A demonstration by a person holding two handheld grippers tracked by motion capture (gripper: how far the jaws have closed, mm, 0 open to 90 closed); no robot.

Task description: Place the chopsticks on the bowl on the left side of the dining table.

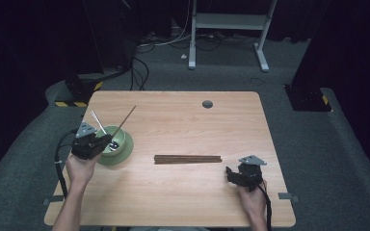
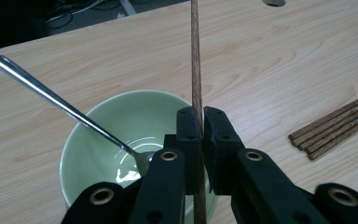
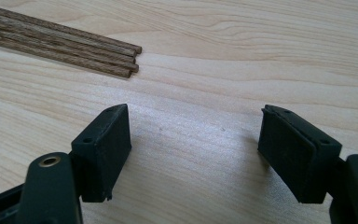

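Recording lab or studio, not a home or kitchen. Light wooden table [image 1: 173, 192] with rounded corners and a cable grommet hole [image 1: 207, 104], set alone on grey carpet floor [image 1: 318, 144]. Black curtains or dark panels [image 1: 29, 48] closing off the surroundings on all sides. Loose cables [image 1: 139, 67] trailing across the floor behind the table. White metal frame of a stand or desk [image 1: 229, 21] at the back. Black equipment bases marked with yellow-and-black hazard tape [image 1: 72, 103] at left and right of the table. Small metal brackets [image 1: 287, 196] fixed at the table's near edges. Tableware limited to a staged few props.
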